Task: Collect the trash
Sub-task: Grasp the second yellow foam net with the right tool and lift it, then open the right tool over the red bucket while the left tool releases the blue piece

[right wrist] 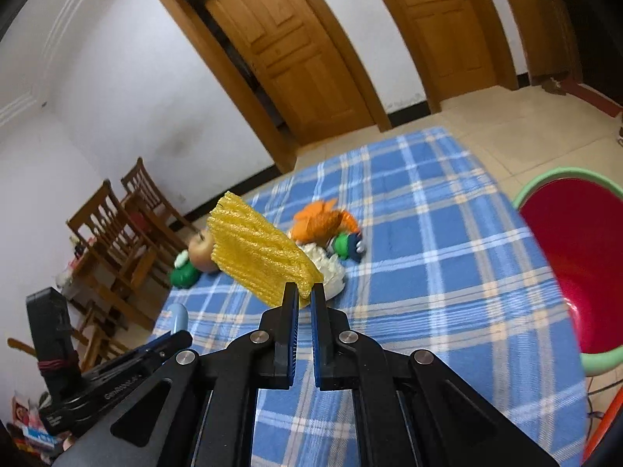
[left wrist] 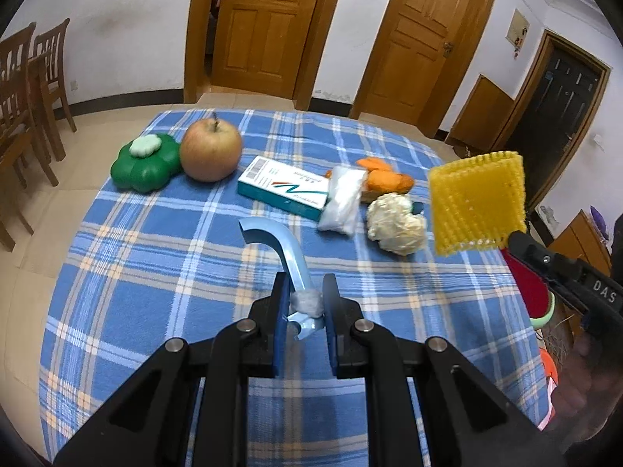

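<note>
My left gripper [left wrist: 305,295] is shut on a light blue curved plastic piece [left wrist: 272,239], which arcs up and left over the table. A small crumpled whitish wad [left wrist: 308,303] sits between the pads beside it. My right gripper [right wrist: 305,292] is shut on the corner of a yellow foam fruit net [right wrist: 259,255] and holds it in the air above the table. In the left wrist view the net [left wrist: 479,202] hangs at the right with the right gripper [left wrist: 516,238] below its corner. Crumpled white paper [left wrist: 395,229], orange peel [left wrist: 385,179] and a clear plastic bag [left wrist: 342,202] lie on the blue plaid cloth [left wrist: 155,272].
An apple [left wrist: 210,151], a green flower-shaped container [left wrist: 146,165] and a teal-and-white box [left wrist: 284,186] stand on the table's far side. A red basin with a green rim [right wrist: 576,264] sits off the table's right edge. Wooden chairs [left wrist: 27,89] are at the left.
</note>
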`<state>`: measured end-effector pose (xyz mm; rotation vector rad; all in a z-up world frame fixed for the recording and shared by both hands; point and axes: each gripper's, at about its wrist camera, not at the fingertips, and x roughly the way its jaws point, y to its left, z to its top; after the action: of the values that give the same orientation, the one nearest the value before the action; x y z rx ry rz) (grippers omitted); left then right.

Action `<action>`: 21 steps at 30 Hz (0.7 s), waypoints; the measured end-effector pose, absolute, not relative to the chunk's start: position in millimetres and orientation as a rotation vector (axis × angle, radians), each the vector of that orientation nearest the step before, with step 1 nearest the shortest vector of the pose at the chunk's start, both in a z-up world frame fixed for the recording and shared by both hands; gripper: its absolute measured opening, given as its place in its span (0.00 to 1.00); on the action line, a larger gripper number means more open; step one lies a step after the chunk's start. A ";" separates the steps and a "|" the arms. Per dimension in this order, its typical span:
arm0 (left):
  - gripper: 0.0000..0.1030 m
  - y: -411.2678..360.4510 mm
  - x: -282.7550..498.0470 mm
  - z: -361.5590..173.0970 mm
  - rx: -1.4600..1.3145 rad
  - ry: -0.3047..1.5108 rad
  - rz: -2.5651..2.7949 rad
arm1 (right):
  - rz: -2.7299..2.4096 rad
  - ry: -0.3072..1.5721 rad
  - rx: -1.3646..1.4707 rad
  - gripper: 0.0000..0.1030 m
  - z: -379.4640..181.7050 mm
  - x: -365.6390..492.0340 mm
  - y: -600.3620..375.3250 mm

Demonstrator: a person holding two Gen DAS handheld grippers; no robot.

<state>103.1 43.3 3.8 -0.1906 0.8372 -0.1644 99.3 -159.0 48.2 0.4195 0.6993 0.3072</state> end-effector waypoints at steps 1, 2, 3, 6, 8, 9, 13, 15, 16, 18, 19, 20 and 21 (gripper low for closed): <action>0.16 40.3 102.6 6.1 -0.187 0.833 -0.173 | 0.296 0.691 0.422 0.06 50.8 96.5 -162.2; 0.16 37.1 102.1 8.4 -0.184 0.829 -0.181 | 0.282 0.680 0.427 0.06 53.4 93.0 -167.9; 0.16 34.3 101.5 10.4 -0.181 0.827 -0.187 | 0.268 0.670 0.432 0.06 55.5 89.3 -173.1; 0.16 23.4 101.6 16.1 -0.167 0.818 -0.213 | 0.219 0.640 0.450 0.06 62.3 78.0 -191.7; 0.16 13.4 102.2 20.6 -0.156 0.812 -0.236 | 0.185 0.623 0.457 0.06 65.0 71.9 -204.2; 0.16 9.2 102.8 22.3 -0.151 0.810 -0.245 | 0.168 0.617 0.459 0.06 66.1 69.0 -210.1; 0.16 -14.1 106.8 27.4 -0.132 0.808 -0.297 | 0.095 0.597 0.489 0.06 67.6 55.8 -238.9; 0.16 -25.8 108.1 29.4 -0.122 0.807 -0.323 | 0.052 0.591 0.502 0.06 66.6 49.7 -252.9; 0.16 -33.0 109.3 30.1 -0.114 0.808 -0.337 | 0.036 0.591 0.505 0.06 65.7 48.1 -258.3; 0.16 -47.5 110.5 31.4 -0.097 0.810 -0.366 | -0.003 0.594 0.519 0.06 61.2 43.5 -272.3; 0.16 -57.2 111.4 32.0 -0.086 0.812 -0.384 | -0.019 0.596 0.525 0.06 59.5 40.9 -277.1; 0.16 -65.1 111.8 32.4 -0.078 0.814 -0.398 | -0.036 0.596 0.531 0.06 57.4 38.9 -282.0; 0.16 -70.4 111.9 32.6 -0.073 0.816 -0.409 | -0.059 0.598 0.539 0.06 54.3 36.3 -288.6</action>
<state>111.9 -70.4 32.6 -0.0728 0.8161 -0.4091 36.3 -288.6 54.3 0.5387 0.5978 -0.0587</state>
